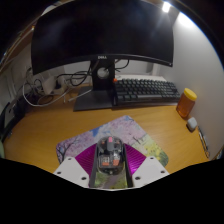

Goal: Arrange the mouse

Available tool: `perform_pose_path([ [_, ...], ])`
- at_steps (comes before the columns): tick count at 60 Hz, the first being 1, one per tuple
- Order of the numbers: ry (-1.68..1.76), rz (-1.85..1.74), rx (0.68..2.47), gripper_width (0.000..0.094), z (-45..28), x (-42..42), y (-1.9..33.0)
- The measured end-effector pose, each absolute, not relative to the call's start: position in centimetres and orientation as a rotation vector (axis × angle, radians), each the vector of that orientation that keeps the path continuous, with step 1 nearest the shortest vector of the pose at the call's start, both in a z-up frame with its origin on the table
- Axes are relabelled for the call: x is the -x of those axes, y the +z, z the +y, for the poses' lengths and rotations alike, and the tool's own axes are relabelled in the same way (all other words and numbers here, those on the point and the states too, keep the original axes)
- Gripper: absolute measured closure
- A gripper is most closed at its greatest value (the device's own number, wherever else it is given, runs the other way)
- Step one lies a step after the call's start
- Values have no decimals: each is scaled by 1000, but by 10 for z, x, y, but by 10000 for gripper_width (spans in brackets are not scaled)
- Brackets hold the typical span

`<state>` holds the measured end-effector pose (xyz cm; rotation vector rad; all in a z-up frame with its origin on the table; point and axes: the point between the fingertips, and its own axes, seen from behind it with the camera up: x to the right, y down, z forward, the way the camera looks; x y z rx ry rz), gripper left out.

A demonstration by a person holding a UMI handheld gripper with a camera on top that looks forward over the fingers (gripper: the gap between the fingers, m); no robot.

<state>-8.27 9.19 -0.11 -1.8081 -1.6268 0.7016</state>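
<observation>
Gripping the mouse (110, 153), the tongs (111, 165) press both pink pads (88, 160) against its sides, holding it just above a patterned mouse mat (140, 142) on the wooden surface (50, 130). Beyond the mat stand a black keyboard (146, 91) and a dark monitor (100, 40) on its stand. An orange bottle (186, 102) stands near the keyboard's far end.

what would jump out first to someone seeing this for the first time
The mouse sits between the gripper's pink pads, over a colourful mousepad on the wooden desk. Beyond them a large dark monitor looms, with a black keyboard to its right and an orange container past that.
</observation>
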Motion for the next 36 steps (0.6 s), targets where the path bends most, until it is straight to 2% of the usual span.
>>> perform_pose_path([
  [3,698,-1639,1821,494,93,78,-10],
  [7,708,-1653,1823,435,91,75,-15],
  [14,681,-1676,1813,55,92,70,-7],
  [16,674,-1671,1806,96,93,67,2],
  [36,716,-1690,1849,79,37,-26,123],
])
